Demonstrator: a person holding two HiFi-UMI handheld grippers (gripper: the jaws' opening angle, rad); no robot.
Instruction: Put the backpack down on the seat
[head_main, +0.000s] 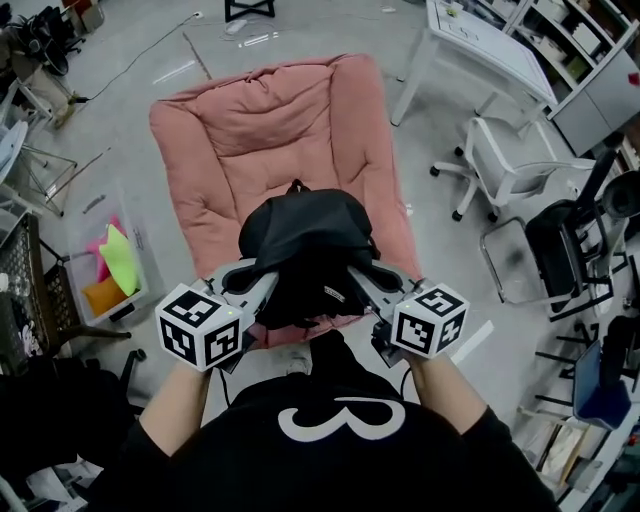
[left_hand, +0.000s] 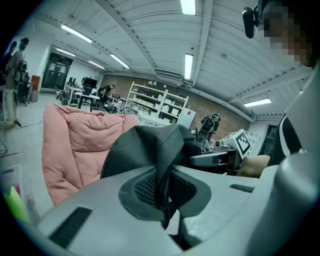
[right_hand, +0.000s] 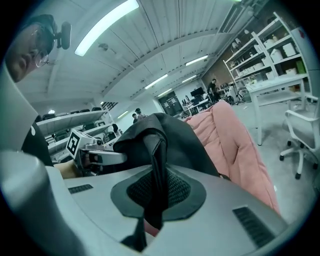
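A black backpack (head_main: 305, 240) hangs between my two grippers over the front part of a pink padded seat (head_main: 250, 130). My left gripper (head_main: 262, 283) is shut on a fold of the backpack's black fabric (left_hand: 162, 170) at its left side. My right gripper (head_main: 358, 280) is shut on another black strap or fold (right_hand: 156, 180) at its right side. In the left gripper view the pink seat (left_hand: 75, 145) stands behind the backpack (left_hand: 150, 145); in the right gripper view the seat (right_hand: 235, 140) lies to the right of the backpack (right_hand: 170, 140).
A clear bin (head_main: 105, 265) with bright coloured items sits on the floor left of the seat. White office chairs (head_main: 510, 170) and a white table (head_main: 480, 45) stand to the right, a black chair (head_main: 560, 245) beyond them. Shelves (head_main: 590, 50) line the far right.
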